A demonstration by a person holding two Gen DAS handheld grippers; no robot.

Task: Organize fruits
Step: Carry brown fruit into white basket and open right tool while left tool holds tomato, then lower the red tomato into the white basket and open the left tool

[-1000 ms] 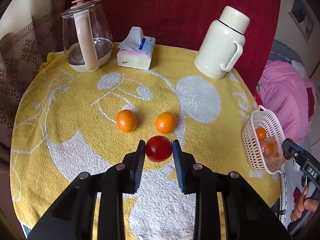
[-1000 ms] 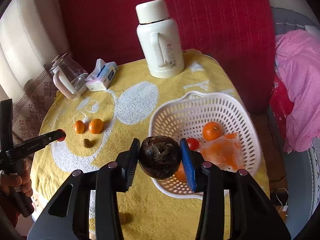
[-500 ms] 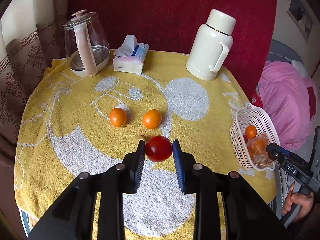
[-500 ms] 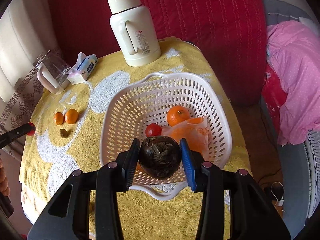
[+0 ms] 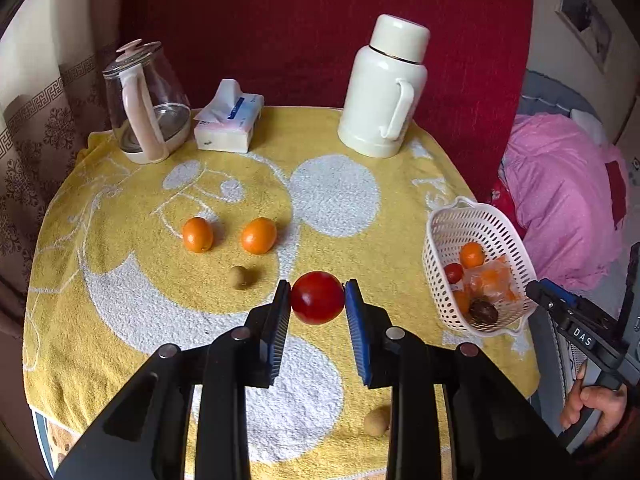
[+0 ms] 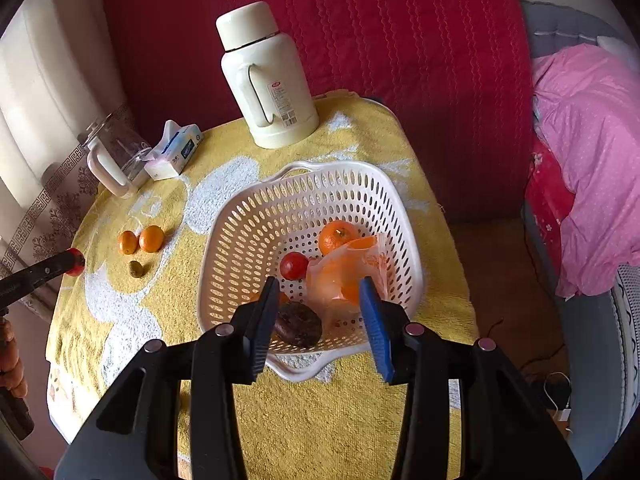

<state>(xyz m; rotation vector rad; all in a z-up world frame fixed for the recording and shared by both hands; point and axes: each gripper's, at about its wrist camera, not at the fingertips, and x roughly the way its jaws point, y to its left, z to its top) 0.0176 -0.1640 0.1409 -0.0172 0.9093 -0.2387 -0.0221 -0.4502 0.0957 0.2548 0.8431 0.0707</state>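
My left gripper (image 5: 317, 300) is shut on a red round fruit (image 5: 317, 297) and holds it above the yellow towel (image 5: 120, 280). Two oranges (image 5: 197, 234) (image 5: 258, 235) and a small brown fruit (image 5: 239, 277) lie on the towel ahead of it; another small brown fruit (image 5: 376, 421) lies near the front edge. My right gripper (image 6: 320, 312) is open above the near rim of the white basket (image 6: 248, 248). In the basket lie a dark brown fruit (image 6: 298, 324), a small red fruit (image 6: 293, 265), an orange (image 6: 338, 235) and a plastic bag of orange pieces (image 6: 346, 276).
A white thermos (image 5: 382, 88), a tissue pack (image 5: 229, 120) and a glass kettle (image 5: 146, 104) stand along the back of the table. A red backrest (image 6: 360, 40) rises behind. Pink bedding (image 6: 588, 152) lies to the right, past the table edge.
My right gripper has opened and the dark brown fruit has dropped into the basket. My left gripper has lifted and pulled back with the red fruit, uncovering the small brown fruit.
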